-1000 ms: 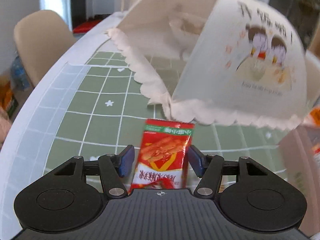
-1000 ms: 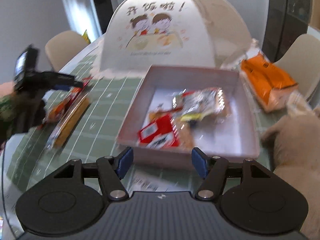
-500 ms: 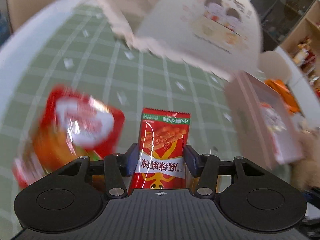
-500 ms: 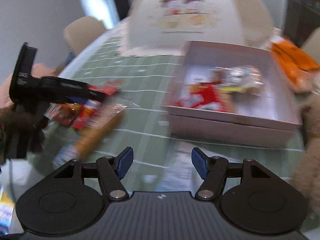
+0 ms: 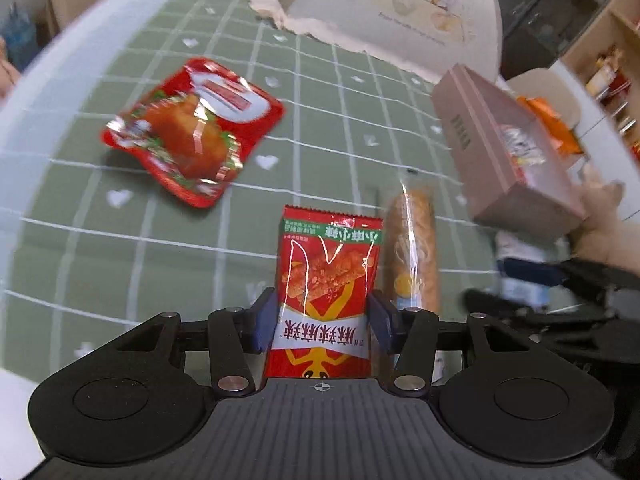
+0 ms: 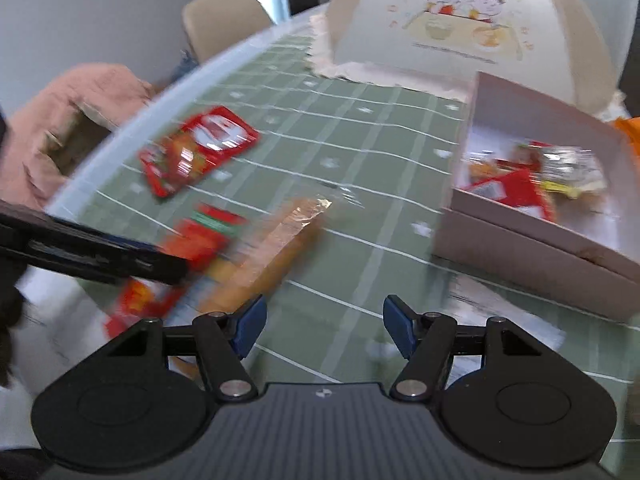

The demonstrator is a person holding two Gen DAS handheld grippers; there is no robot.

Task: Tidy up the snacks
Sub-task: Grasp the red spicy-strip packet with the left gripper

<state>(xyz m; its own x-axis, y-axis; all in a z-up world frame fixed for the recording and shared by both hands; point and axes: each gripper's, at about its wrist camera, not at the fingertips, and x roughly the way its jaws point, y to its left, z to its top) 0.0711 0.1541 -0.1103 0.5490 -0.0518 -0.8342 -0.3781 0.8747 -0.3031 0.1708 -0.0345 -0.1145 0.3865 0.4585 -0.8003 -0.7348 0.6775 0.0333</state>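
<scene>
Midway through the tidy-up: your left gripper had its fingers clamped on a red snack packet above the green checked tablecloth, while your right gripper hung near it with fingers spread wide and nothing between them. Several wrapped snacks already lay inside the pink box at the far right. Two items were left on the cloth: a red chicken pouch to the far left and a long bread stick just beside the held packet
</scene>
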